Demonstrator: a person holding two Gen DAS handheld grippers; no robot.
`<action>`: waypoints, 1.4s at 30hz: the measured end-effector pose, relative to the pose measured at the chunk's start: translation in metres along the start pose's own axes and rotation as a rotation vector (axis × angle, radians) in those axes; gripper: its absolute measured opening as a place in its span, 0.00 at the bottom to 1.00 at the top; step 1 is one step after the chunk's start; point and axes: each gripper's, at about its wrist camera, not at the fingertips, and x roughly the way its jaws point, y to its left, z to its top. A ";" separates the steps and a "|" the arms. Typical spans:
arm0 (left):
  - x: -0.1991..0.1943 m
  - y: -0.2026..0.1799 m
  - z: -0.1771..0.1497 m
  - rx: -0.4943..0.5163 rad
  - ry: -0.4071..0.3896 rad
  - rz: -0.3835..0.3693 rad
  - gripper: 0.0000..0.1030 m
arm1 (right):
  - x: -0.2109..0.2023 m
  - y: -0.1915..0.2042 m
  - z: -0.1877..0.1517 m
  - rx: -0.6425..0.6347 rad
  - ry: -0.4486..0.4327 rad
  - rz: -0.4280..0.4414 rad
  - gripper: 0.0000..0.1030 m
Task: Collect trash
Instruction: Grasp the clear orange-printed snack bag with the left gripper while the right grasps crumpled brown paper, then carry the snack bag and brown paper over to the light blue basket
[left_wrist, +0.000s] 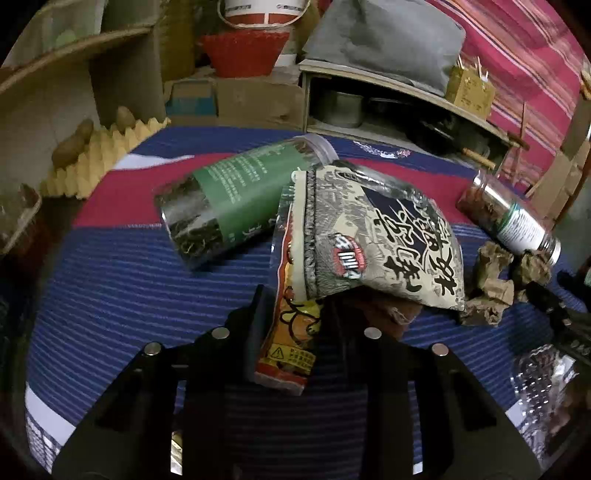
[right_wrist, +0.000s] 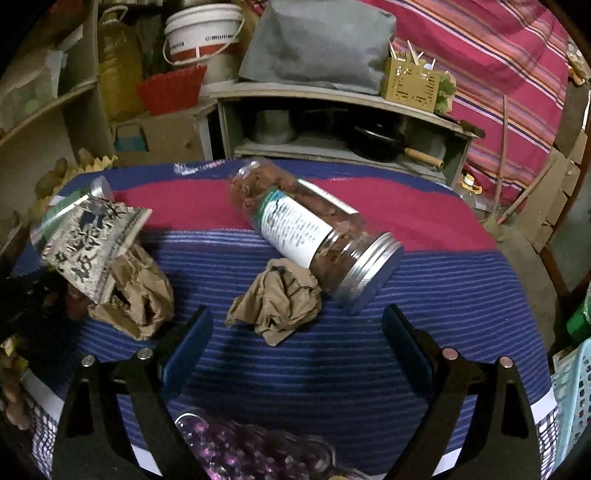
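Observation:
My left gripper (left_wrist: 295, 306) is shut on the lower edge of a snack bag (left_wrist: 369, 236), beige with black characters and an orange strip. The bag hangs tilted over the striped blue and red cloth (left_wrist: 129, 288). A green-label jar (left_wrist: 236, 199) lies behind it. In the right wrist view my right gripper (right_wrist: 295, 339) stands open, its blue-padded fingers either side of a crumpled brown paper ball (right_wrist: 277, 299) but apart from it. A second paper wad (right_wrist: 136, 295) sits partly under the snack bag (right_wrist: 92, 240). A silver-lidded jar (right_wrist: 314, 232) lies on its side against the ball.
A clear plastic bottle (right_wrist: 251, 450) lies at the table's near edge below my right gripper. Behind the table stand shelves with pans (right_wrist: 376, 140), a red basket (right_wrist: 170, 88), a white bucket (right_wrist: 203, 33) and a grey cushion (right_wrist: 317, 40). A light blue basket (right_wrist: 576, 398) is at the right.

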 end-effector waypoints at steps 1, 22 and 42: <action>0.000 0.000 0.000 0.000 -0.001 0.005 0.33 | 0.001 0.000 0.001 0.000 0.004 -0.006 0.88; 0.000 0.007 -0.004 0.000 0.034 -0.034 0.30 | -0.017 -0.019 -0.011 -0.023 -0.023 0.051 0.29; -0.080 -0.023 -0.001 -0.001 -0.108 0.013 0.29 | -0.080 -0.075 -0.049 0.005 -0.127 0.069 0.29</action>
